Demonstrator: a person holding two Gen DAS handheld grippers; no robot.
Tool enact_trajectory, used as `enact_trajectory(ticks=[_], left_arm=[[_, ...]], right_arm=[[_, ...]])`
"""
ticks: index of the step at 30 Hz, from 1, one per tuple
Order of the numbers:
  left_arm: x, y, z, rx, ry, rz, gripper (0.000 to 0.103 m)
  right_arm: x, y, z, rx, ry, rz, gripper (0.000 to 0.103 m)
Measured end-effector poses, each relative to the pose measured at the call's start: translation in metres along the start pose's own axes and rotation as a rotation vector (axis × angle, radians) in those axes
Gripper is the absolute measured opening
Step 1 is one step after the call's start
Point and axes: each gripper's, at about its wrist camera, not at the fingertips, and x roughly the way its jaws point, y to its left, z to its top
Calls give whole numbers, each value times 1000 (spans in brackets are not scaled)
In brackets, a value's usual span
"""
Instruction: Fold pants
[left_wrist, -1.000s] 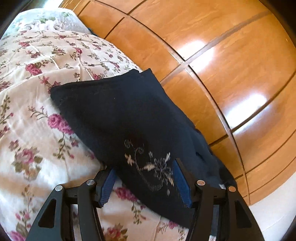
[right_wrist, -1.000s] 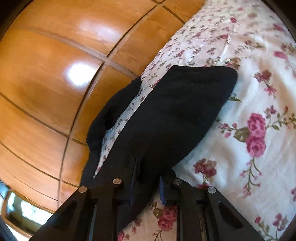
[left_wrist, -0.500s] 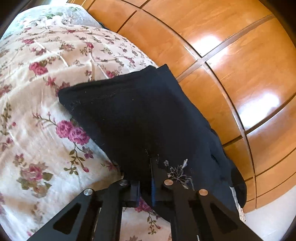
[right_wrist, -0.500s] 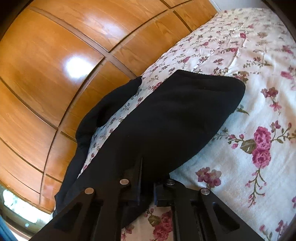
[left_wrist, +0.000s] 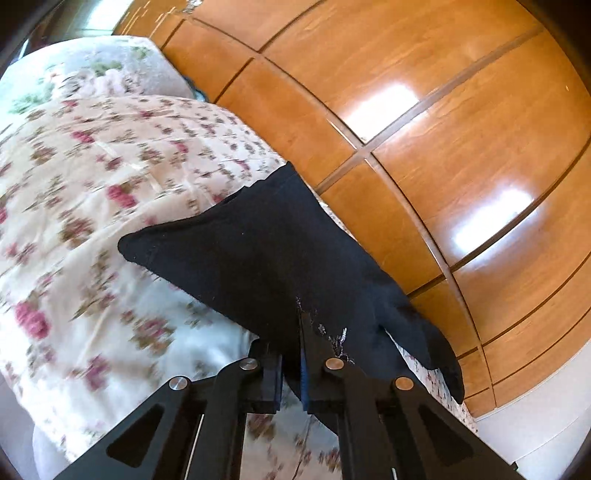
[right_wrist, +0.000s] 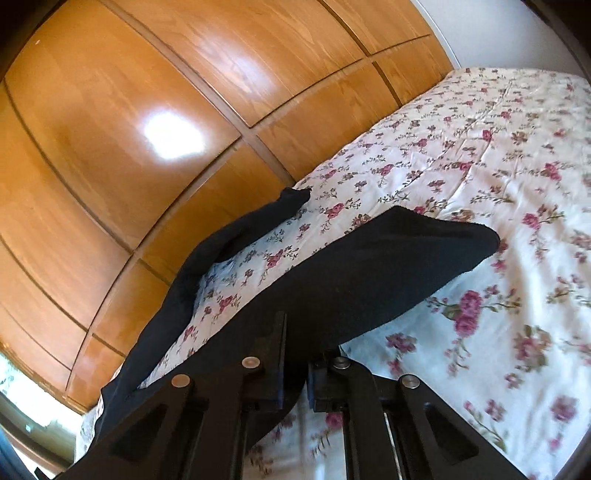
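Both claws, left claw (left_wrist: 291, 363) and right claw (right_wrist: 295, 373), pinch the pants (left_wrist: 273, 258) edge.

Pants (left_wrist: 280, 254) on bed (left_wrist: 92, 184), wardrobe (left_wrist: 443, 129) behind.

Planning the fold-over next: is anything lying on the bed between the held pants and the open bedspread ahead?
Nothing visible. The pants are clamped by both the left tool and right tool, and the floral bedspread beyond them shows only bare fabric.
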Motion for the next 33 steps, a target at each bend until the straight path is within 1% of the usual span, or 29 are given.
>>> enact_trajectory(ticks=[5,8,11,13,15,16,17,19,20,21,22,25,26,27,28,30,31,33], left_arm=[[-24,15,-14,-24,9,37,6],[-26,26,-22,-56,30,53,6],[-20,32,-30,-40,56,95,6],[-15,33,-37,-3,77,132,7],[-11,27,-41,70,79,198,19],[-12,27,-42,88,79,214,22],[-14,26,-43,97,74,219,25],[-24,30,-43,80,51,214,28],[-33,33,-41,54,23,224,29],[-40,38,-38,35,0,231,29],[-49,41,-35,13,-32,240,29],[-74,46,-26,-24,-134,264,31],[-80,45,-23,-22,-165,268,33],[-82,42,-20,-15,-186,262,36],[-81,38,-17,-6,-190,252,39],[-71,26,-13,20,-170,215,51],[-63,19,-12,35,-154,199,53],[-39,1,-10,73,-91,171,53]], right_arm=[[-19,0,-15,-53,38,-12,8],[-26,-4,-24,-69,54,-26,8],[-25,-12,-32,-58,72,-47,8],[-19,-17,-36,-45,94,-69,8],[-15,-22,-40,-30,118,-94,8],[-14,-23,-41,-28,124,-101,9],[-15,-25,-42,-24,121,-90,10],[-19,-28,-40,-16,107,-85,19],[-22,-30,-38,-15,95,-101,23],[-27,-31,-35,-16,71,-135,31],[-35,-34,-32,-12,28,-182,36],[-57,-36,-22,3,-90,-297,41],[-60,-32,-18,-13,-110,-308,41],[-61,-25,-15,-37,-127,-308,41],[-60,-15,-11,-73,-136,-293,41],[-50,8,-9,-150,-119,-255,41],[-38,25,-10,-197,-95,-215,41],[-20,49,-14,-245,-54,-156,43]])
